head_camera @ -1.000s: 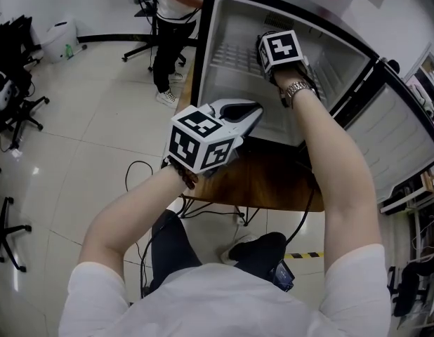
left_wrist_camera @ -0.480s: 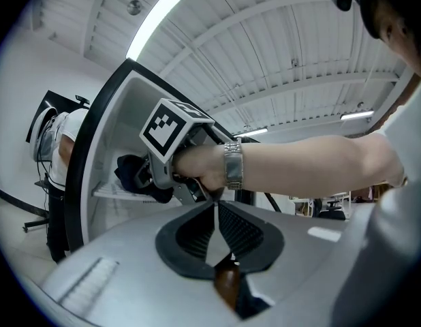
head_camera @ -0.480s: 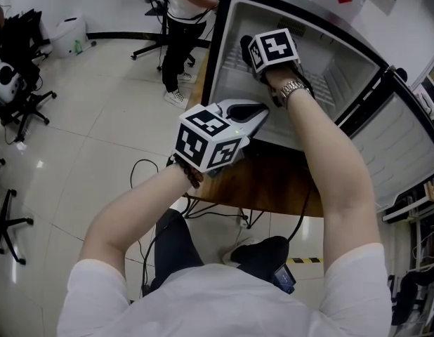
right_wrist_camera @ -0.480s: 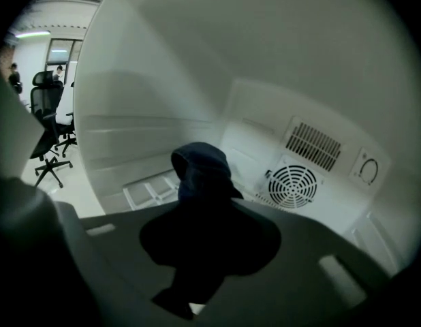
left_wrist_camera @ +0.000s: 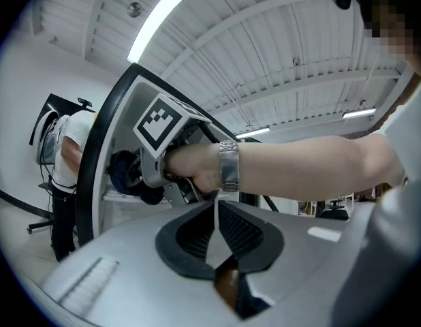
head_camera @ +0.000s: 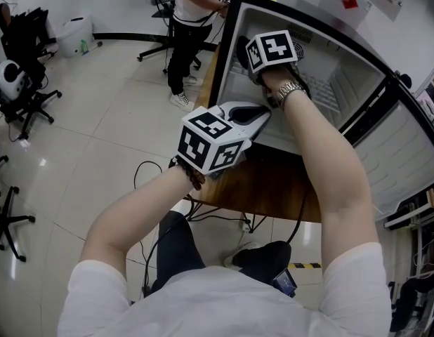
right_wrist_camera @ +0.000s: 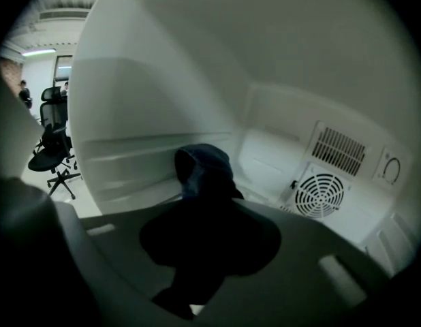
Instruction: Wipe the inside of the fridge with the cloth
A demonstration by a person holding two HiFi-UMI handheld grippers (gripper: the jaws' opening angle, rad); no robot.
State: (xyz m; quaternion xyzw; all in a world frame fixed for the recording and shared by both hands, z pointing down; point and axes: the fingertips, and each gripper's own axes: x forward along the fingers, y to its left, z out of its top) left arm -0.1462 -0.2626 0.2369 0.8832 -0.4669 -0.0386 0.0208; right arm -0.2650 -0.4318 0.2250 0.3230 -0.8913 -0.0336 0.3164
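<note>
- Right gripper (head_camera: 251, 56) reaches into the open fridge (head_camera: 222, 55) at the upper middle of the head view. Its jaws are clamped on the dark blue cloth (right_wrist_camera: 202, 171), which bunches up past the jaw tips near the white inner wall; whether it touches that wall cannot be told.
- Left gripper (head_camera: 253, 112) hangs outside, just before the fridge's lower edge and over the wooden table (head_camera: 273, 184). Its jaws are drawn almost together with nothing between them.
- The fridge door (head_camera: 406, 142) stands swung open at the right of the frame, and a wire shelf (head_camera: 328, 91) shows inside, right of the reaching arm.
- A standing person (head_camera: 189, 12) is at the top centre, office chairs (head_camera: 24, 83) are at the left edge, and a cable (head_camera: 143, 170) lies on the tiled floor by the table.
- Only the right gripper view shows the round fan grille (right_wrist_camera: 321, 195) and slotted vent (right_wrist_camera: 340, 150) at its lower right.
- Only the left gripper view shows the reach from the side: a metal watch (left_wrist_camera: 228, 167) on the wrist and the cloth as a dark lump at the fridge opening.
</note>
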